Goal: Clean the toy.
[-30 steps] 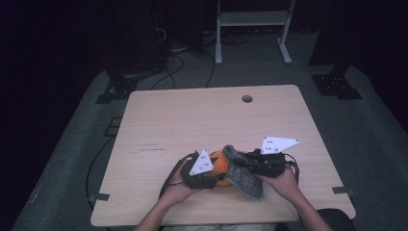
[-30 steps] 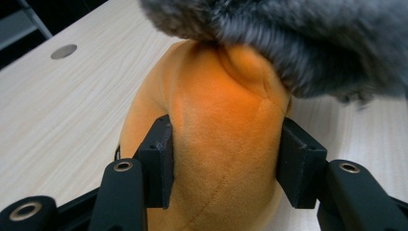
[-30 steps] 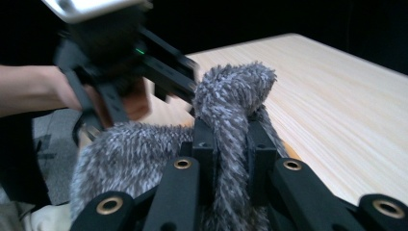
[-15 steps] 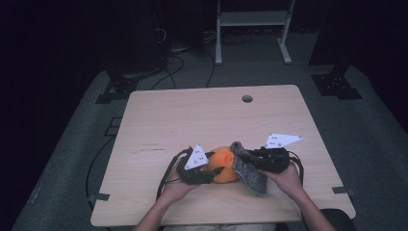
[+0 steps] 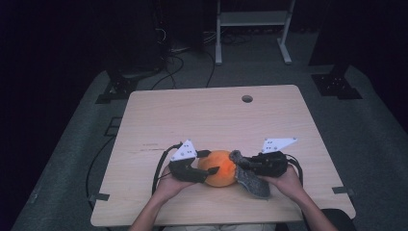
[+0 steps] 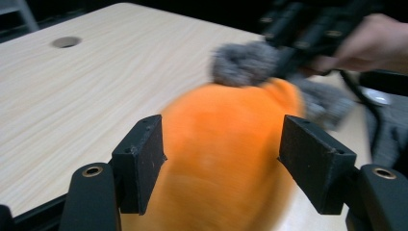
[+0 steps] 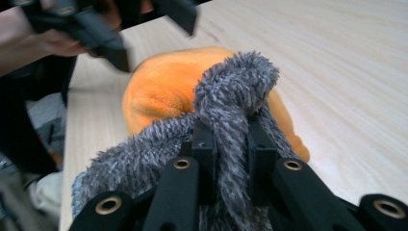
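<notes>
Two grippers meet: right gripper pinches grey fuzzy cloth; left gripper, just opening, straddles orange plush.

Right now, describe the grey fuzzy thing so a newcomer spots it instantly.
On the light wooden table, look at the near edge between the two hands. Beside the orange plush ball lies a grey fuzzy fabric piece, pinched in the right gripper; it's the only shaggy grey item.
</notes>
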A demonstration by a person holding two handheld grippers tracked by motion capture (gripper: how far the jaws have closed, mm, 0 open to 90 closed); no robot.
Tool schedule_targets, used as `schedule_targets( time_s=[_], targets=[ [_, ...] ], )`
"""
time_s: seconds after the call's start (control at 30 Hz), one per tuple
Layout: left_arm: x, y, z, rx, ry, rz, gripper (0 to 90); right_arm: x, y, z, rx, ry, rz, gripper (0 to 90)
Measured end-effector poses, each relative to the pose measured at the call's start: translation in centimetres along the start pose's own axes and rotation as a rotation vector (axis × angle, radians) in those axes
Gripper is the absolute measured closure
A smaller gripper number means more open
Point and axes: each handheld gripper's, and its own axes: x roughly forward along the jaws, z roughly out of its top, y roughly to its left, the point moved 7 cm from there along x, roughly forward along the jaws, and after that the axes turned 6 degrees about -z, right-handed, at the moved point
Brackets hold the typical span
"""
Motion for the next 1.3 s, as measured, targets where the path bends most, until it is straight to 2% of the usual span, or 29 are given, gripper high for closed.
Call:
schedule_targets(
  time_s=[0.13,0.2,0.27,0.33,0.43,0.5,0.6,0.67,0.73,0.8,0.9,1.0,1.1,1.2,1.3],
  targets=[
    [0.8,-0.2,-0.8,-0.024,0.031,-0.013,35.5,-0.3,0.1,-0.2,0.0,-0.002,0.007,77.5],
    [0.8,-0.6,-1.1,-0.03,0.04,-0.033,37.1,-0.6,-0.2,0.1,0.008,-0.03,-0.024,77.5],
    [0.6,-1.2,-1.5,-0.022,0.069,-0.062,37.4,-0.8,-0.5,0.3,0.025,-0.046,-0.055,77.5],
    [0.3,-1.9,-1.6,-0.004,0.092,-0.091,37.2,-0.7,-0.8,0.2,0.051,-0.037,-0.051,77.5],
    [-0.2,-2.3,-1.2,0.014,0.088,-0.114,31.8,0.0,-0.2,-0.4,0.059,-0.009,-0.014,77.4],
    [-0.3,-2.3,-0.4,0.018,0.057,-0.111,27.8,0.0,0.3,-0.6,0.059,-0.008,0.019,77.4],
    [0.4,-2.1,0.3,0.033,0.059,-0.095,22.8,-0.3,1.1,-0.9,0.045,-0.014,0.068,77.3],
    [1.0,-2.0,0.6,0.036,0.065,-0.101,20.8,-0.4,1.7,-1.0,0.025,-0.019,0.099,77.3],
    [1.7,-1.8,0.5,0.043,0.094,-0.093,20.4,-0.5,1.9,-1.1,0.02,-0.027,0.107,77.3],
    [2.4,-1.7,-0.2,0.03,0.13,-0.095,20.5,-0.7,1.8,-1.1,0.023,-0.034,0.099,77.3],
    [2.6,-1.7,-0.8,0.014,0.133,-0.105,21.6,-1.4,1.3,-1.1,0.039,-0.056,0.094,77.4],
    [2.6,-1.9,-1.2,0.016,0.158,-0.102,26.8,-1.9,0.9,-1.1,0.052,-0.072,0.082,77.4],
    [2.8,-2.2,-1.8,0.051,0.195,-0.101,37.5,-2.5,0.6,-1.0,0.058,-0.093,0.074,77.4],
    [3.0,-2.4,-2.0,0.076,0.205,-0.066,49.5,-3.0,0.4,-0.9,0.053,-0.104,0.055,77.3],
    [2.9,-2.4,-1.8,0.078,0.19,-0.046,58.2,-4.0,-0.4,-1.4,0.05,-0.105,0.007,77.2]
  ],
)
